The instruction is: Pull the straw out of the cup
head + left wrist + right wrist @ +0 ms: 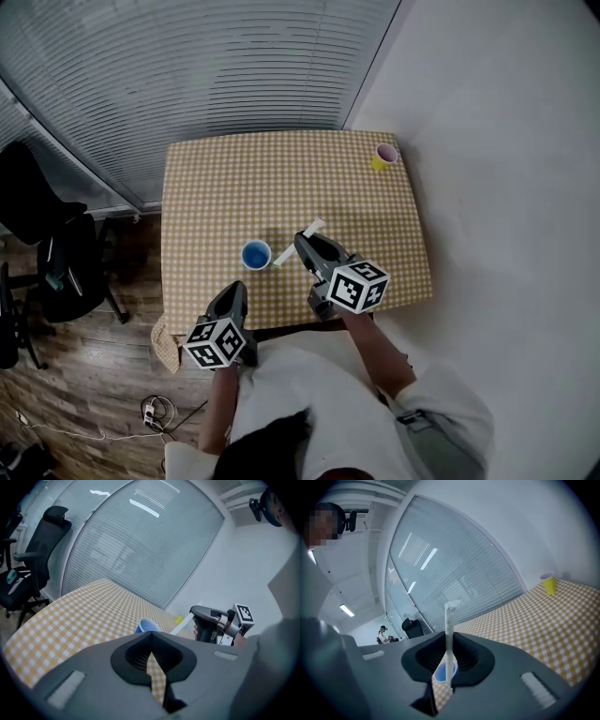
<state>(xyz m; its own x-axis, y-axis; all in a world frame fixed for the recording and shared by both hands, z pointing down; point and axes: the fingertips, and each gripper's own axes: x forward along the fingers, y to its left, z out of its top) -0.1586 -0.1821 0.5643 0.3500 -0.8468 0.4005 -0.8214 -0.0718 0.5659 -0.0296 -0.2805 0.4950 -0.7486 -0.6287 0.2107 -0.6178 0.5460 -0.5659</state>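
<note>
- Straw [449, 625], white, slim, bent top: pinched between the jaws of the right gripper [303, 241], out of the cup, lower end just right of the cup rim; contact with the rim can't be judged.
- Blue round cup [255, 254]: upright on the yellow-and-white checked tablecloth [234, 187], open top.
- Left gripper [151, 642]: nearer the person than the blue cup, jaws clenched, nothing between them, only a sliver of cloth showing behind.
- Yellow cup with pink inside [383, 157]: well apart from the blue cup, at the far right corner.
</note>
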